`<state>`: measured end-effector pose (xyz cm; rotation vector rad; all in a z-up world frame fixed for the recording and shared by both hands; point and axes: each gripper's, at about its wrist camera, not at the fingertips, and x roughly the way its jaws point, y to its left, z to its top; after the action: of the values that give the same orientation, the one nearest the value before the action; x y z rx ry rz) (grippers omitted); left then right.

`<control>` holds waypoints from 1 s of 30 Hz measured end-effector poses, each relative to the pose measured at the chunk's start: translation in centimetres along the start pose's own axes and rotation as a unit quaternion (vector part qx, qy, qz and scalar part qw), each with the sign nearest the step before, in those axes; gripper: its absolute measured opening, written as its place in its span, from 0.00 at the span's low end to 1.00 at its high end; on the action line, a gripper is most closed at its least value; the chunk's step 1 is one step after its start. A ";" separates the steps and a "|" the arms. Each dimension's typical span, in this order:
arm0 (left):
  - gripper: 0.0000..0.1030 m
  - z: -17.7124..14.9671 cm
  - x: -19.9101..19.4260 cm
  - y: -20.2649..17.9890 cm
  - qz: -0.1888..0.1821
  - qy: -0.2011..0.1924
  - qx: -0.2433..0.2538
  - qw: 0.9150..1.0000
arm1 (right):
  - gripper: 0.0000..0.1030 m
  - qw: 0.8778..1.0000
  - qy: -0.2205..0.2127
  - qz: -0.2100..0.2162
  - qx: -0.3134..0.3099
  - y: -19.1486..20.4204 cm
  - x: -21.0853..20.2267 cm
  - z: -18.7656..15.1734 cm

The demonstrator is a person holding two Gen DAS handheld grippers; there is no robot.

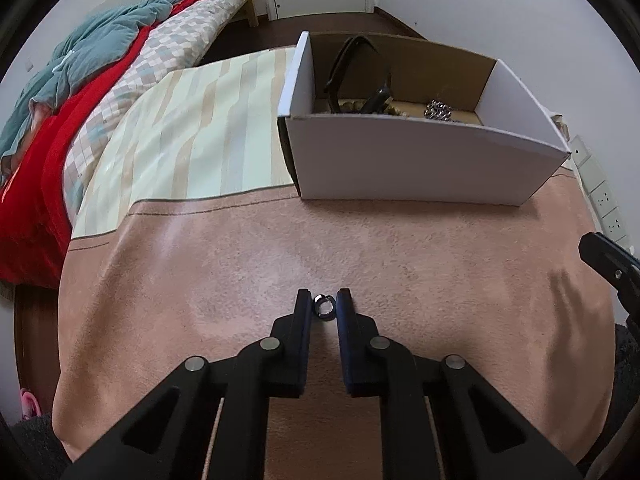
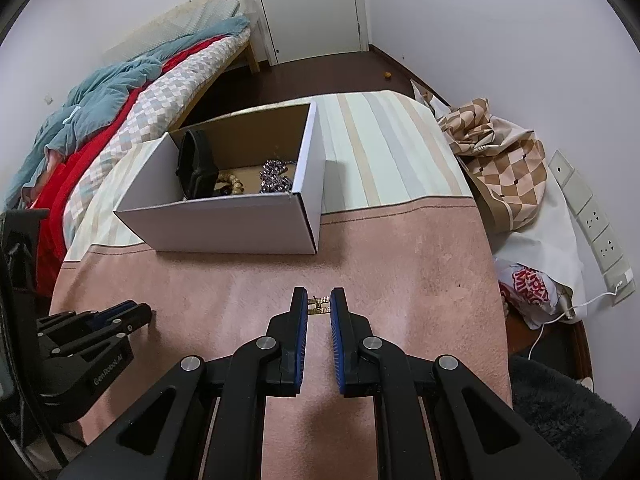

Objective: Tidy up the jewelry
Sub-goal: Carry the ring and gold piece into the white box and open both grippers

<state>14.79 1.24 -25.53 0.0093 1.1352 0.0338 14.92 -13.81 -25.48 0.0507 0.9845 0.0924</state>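
Observation:
My left gripper [image 1: 324, 307] is shut on a small silver ring [image 1: 324, 306], held between its fingertips just over the pink blanket [image 1: 240, 280]. My right gripper [image 2: 319, 305] is shut on a small gold jewelry piece [image 2: 319, 305] between its fingertips. A white cardboard box [image 1: 416, 160] stands ahead, and in the right wrist view [image 2: 224, 224] it is to the front left. Inside it are a black watch [image 2: 196, 170], a beaded bracelet [image 2: 234, 182] and a silver chain [image 2: 274, 178]. The left gripper also shows at the left of the right wrist view [image 2: 120, 316].
A striped cream sheet [image 2: 372, 148] lies beyond the pink blanket. A bed with red and teal bedding [image 2: 100, 120] is at the left. A checkered cloth [image 2: 496, 160] and plastic bags [image 2: 532, 280] lie at the right, by wall sockets [image 2: 596, 224]. A white door [image 2: 308, 8] is at the back.

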 end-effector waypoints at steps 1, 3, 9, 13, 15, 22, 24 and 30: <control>0.10 0.0 -0.3 -0.1 0.000 -0.004 0.002 1.000 | 0.12 1.000 -0.002 0.002 0.000 0.0 -0.2 0.1; 0.10 0.1 -0.8 0.0 -0.001 -0.010 0.003 1.000 | 0.12 1.000 -0.005 0.004 0.000 0.2 -0.5 0.2; 0.10 2.0 -4.4 0.1 -0.033 -0.038 -0.001 0.999 | 0.12 0.999 -0.018 0.026 0.006 0.8 -2.3 1.5; 0.10 5.8 -6.3 0.6 -0.074 -0.052 -0.012 0.996 | 0.12 0.998 -0.026 0.059 0.014 1.1 -3.1 4.5; 0.10 8.3 -5.9 0.8 -0.103 -0.042 -0.019 0.994 | 0.12 0.997 -0.021 0.077 0.021 1.2 -2.7 6.2; 0.10 13.6 -1.1 0.8 -0.141 0.016 -0.028 0.989 | 0.12 0.992 0.040 0.117 0.020 1.6 2.6 12.4; 0.10 14.4 0.0 0.9 -0.148 0.029 -0.034 0.988 | 0.12 0.991 0.063 0.120 0.015 1.5 4.1 13.2; 0.13 15.7 0.0 1.4 -0.148 0.041 -0.054 0.987 | 0.13 0.985 0.113 0.128 0.013 1.3 6.9 14.5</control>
<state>28.98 2.83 -18.84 -0.2582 1.2069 -0.1702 30.75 -11.85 -23.09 0.1940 1.2019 0.3263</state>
